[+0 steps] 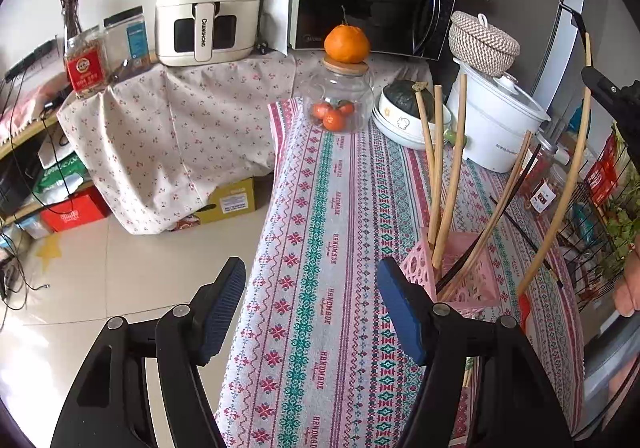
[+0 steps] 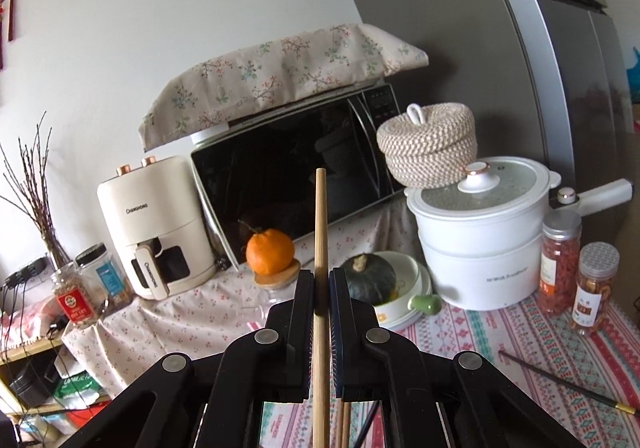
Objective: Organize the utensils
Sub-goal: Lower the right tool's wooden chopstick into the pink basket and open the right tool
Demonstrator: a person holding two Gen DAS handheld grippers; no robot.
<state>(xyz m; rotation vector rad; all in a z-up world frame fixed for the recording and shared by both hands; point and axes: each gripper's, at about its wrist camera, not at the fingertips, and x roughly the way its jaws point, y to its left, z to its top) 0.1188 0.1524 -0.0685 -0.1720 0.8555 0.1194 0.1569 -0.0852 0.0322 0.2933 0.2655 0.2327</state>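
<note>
"HANDMADE" tablecloth (image 1: pixel 332 248), CHANGHONG air fryer (image 1: pixel 208 0); left gripper (image 1: pixel 312 312) jaws wide, empty; right gripper (image 2: pixel 321 288) jaws clamping chopstick (image 2: pixel 321 216).

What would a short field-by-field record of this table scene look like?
Left tool: open, empty, above the patterned tablecloth
Right tool: shut on a wooden chopstick
Pink holder: holds several wooden chopsticks and a black one
Loose item: black chopstick lying on the cloth
Behind: glass jar with an orange on its lid
</note>
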